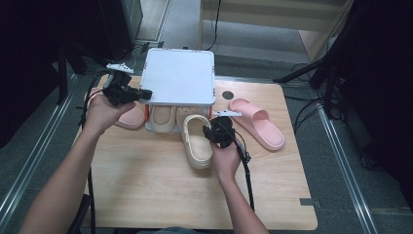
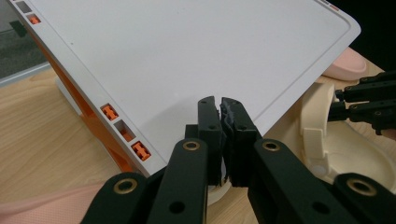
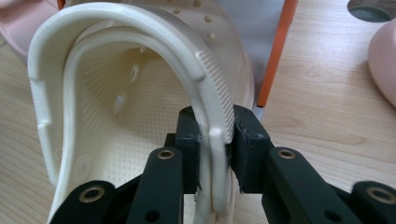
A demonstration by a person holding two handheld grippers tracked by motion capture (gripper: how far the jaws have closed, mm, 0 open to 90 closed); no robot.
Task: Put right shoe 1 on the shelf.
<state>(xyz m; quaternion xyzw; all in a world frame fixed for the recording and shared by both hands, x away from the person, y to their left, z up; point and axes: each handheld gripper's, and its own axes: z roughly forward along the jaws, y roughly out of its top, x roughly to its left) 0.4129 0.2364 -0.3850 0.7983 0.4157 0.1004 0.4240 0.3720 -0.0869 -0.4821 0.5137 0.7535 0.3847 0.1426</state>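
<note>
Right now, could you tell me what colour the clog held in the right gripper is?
Cream, seen best in the right gripper view: clog, right gripper.

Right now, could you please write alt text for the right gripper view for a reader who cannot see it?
The right gripper clamps the side rim of a cream clog between its two black jaws. Behind it stand an orange rack leg and the wooden table, with a pink slipper at the right edge.

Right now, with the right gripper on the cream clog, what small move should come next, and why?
Probably slide the cream clog a little further under the white rack. The right gripper is shut on the clog's side rim, the toe is already at the rack's lower shelf beside the second cream clog, and the heel is out on the table. The left gripper is shut at the rack's top edge.
</note>
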